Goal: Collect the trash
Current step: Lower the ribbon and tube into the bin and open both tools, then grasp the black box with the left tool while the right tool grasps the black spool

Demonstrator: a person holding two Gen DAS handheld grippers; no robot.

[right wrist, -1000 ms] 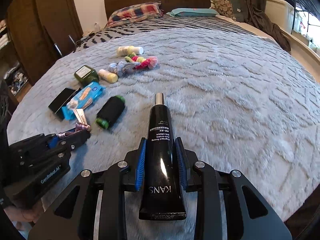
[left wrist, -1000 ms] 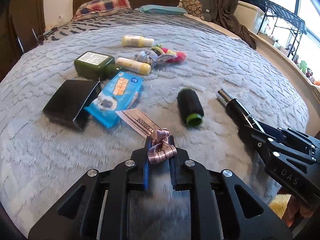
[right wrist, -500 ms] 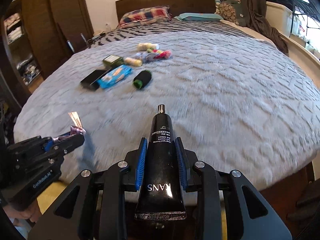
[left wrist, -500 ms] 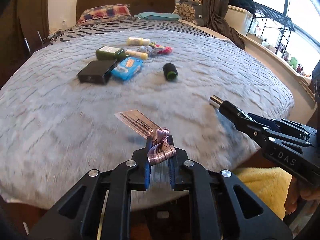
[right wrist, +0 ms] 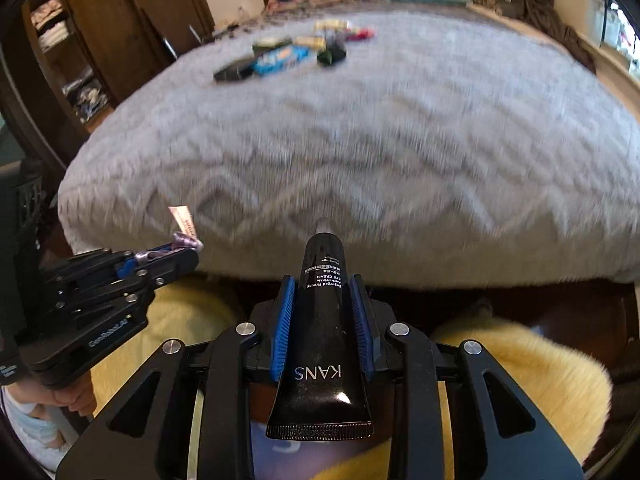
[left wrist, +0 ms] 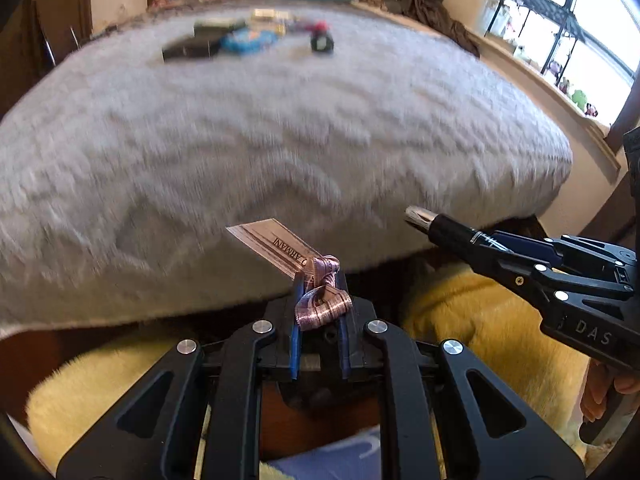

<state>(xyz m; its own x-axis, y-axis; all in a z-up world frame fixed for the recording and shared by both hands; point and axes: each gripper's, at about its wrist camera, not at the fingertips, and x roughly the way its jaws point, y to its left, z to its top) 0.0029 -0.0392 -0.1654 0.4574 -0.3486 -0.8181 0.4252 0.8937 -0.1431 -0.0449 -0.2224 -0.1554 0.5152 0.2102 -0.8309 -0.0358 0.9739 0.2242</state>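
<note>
My left gripper (left wrist: 319,280) is shut on the mauve ribbon of a striped Armani tag (left wrist: 272,246), held in the air in front of the bed's foot edge; both also show in the right wrist view (right wrist: 182,226). My right gripper (right wrist: 323,284) is shut on a black KANS cream tube (right wrist: 322,320), silver cap pointing at the bed; the tube shows at right in the left wrist view (left wrist: 444,228). Other items lie far up the grey bedspread (left wrist: 280,128): a black box (left wrist: 188,49), a blue wipes pack (left wrist: 250,40), a black spool (left wrist: 322,42).
Yellow fuzzy slippers (right wrist: 520,364) are below both grippers, on the floor by the bed's dark wooden frame. A dark wardrobe with shelves (right wrist: 80,40) stands at left. A window ledge and rack (left wrist: 560,52) are at right. Pillows and the headboard are at the far end.
Both grippers have pulled back from the bed with their items and now hang past its foot edge, above the slippers. The items on the bed look much farther away.
</note>
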